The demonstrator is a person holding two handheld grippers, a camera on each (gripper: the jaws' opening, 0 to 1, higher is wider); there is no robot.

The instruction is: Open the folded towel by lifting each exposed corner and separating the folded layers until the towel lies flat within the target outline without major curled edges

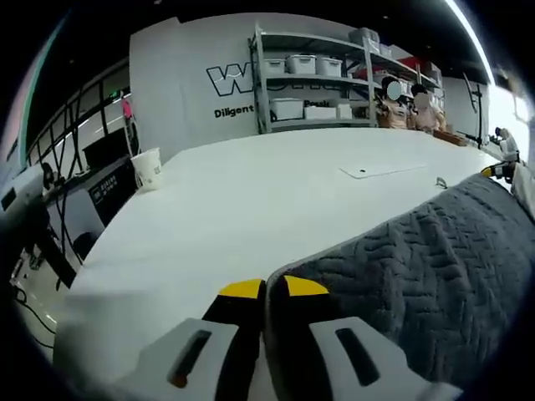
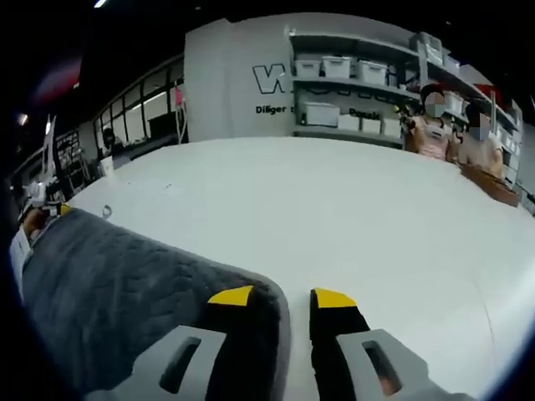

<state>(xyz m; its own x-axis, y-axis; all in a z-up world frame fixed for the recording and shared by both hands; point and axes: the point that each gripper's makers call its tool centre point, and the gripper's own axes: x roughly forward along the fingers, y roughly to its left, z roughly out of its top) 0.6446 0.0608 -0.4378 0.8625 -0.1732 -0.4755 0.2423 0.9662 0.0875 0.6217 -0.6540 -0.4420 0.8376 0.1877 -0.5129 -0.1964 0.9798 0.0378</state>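
The grey towel point(image 1: 435, 276) lay on the white table point(image 1: 251, 209), a quilted, wavy-stitched cloth stretched between my two tools. In the left gripper view it ran off to the right from the left gripper point(image 1: 274, 288), whose yellow-tipped jaws were pinched together on the cloth's near edge, with the fabric rising between them. In the right gripper view the towel point(image 2: 125, 292) spread to the left, and the right gripper point(image 2: 282, 296) had its edge clamped too (one jaw sat over the cloth, the other on the bare side, with only a narrow gap between them). The towel looked lifted along that held edge; I could not tell whether it was still folded. Farther out, a white paper cup point(image 1: 148, 167) stood near the table's far left edge. Beyond the table stood shelves point(image 1: 313, 75) with white bins.
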